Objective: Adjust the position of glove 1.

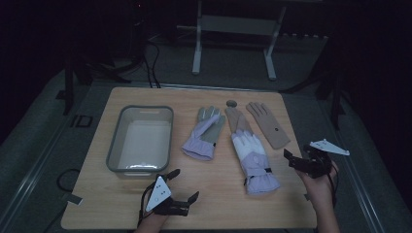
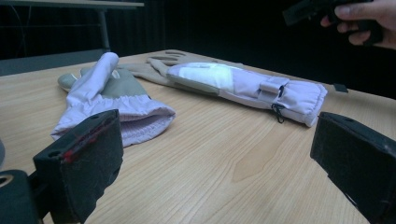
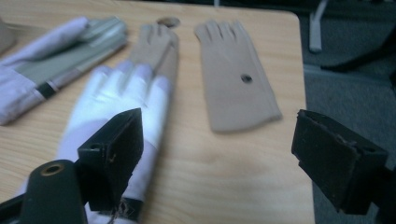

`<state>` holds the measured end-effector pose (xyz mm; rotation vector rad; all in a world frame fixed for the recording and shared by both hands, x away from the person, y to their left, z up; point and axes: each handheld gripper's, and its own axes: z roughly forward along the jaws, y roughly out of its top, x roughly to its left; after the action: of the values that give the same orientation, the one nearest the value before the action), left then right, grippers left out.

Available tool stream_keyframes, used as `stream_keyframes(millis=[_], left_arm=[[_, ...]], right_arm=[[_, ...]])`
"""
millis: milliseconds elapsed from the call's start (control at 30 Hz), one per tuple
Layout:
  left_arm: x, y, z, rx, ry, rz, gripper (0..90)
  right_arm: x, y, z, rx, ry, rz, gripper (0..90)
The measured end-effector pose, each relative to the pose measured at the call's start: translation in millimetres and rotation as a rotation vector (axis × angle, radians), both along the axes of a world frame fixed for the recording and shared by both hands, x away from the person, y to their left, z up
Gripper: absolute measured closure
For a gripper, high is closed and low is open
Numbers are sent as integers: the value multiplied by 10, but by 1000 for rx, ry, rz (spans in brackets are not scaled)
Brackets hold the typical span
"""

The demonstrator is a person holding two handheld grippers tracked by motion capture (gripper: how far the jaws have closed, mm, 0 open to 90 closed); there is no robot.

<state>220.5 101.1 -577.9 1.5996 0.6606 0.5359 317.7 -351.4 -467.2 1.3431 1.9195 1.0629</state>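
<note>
Right gripper (image 1: 300,160): jaws wide, empty, at 3 o'clock of the lilac glove (image 1: 253,160).
Left gripper (image 1: 183,184): jaws wide, empty.

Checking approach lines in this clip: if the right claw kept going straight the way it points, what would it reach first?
Probably the tan glove, lying flat between the open right claw's jaws further ahead. The white-and-lilac glove sits off toward one jaw; depth is hard to judge.

Four gloves lie on the counter (image 1: 97,204): two padded lilac gloves (image 1: 204,133) (image 1: 253,162) and two thin tan gloves (image 1: 268,124) (image 1: 236,119). One grey-rimmed clear bin (image 1: 116,141). Two handheld grippers (image 1: 183,184) (image 1: 297,158).
</note>
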Motion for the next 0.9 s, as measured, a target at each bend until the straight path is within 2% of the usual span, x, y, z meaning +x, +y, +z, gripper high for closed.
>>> stream_keyframes(millis=[33, 100, 267, 333, 367, 433, 500, 567, 633, 767, 800, 900], left_arm=[[-4, 0, 0, 3, -3, 0, 29], [-4, 1, -1, 2, -3, 0, 29], [1, 5, 0, -1, 1, -2, 29], [-5, -4, 0, 6, -6, -7, 29], [-6, -10, 1, 11, -8, -8, 29], [-4, -11, 1, 9, -5, -7, 29], [4, -1, 1, 3, 1, -6, 29], [12, 6, 1, -7, 11, -5, 29], [12, 7, 1, -7, 12, -6, 29], [9, -1, 2, 5, 7, -8, 29], [9, 0, 2, 5, 6, -8, 29], [8, 1, 2, 2, 8, -8, 30]], right_arm=[[19, 28, 28, -10, 1, 9, 192], [68, 80, 80, 3, 17, 44, 205], [142, 288, 175, -15, 8, 102, 238], [190, 361, 195, -8, 26, 144, 255], [205, 407, 210, -19, 19, 155, 285], [248, 498, 238, -24, 18, 182, 287], [298, 587, 253, -11, 17, 186, 302], [358, 691, 265, -9, 31, 216, 308], [404, 807, 279, -12, 17, 235, 324], [539, 1035, 283, -17, 55, 279, 316], [568, 1094, 276, -14, 63, 275, 316], [639, 1280, 262, -44, 67, 293, 312]])
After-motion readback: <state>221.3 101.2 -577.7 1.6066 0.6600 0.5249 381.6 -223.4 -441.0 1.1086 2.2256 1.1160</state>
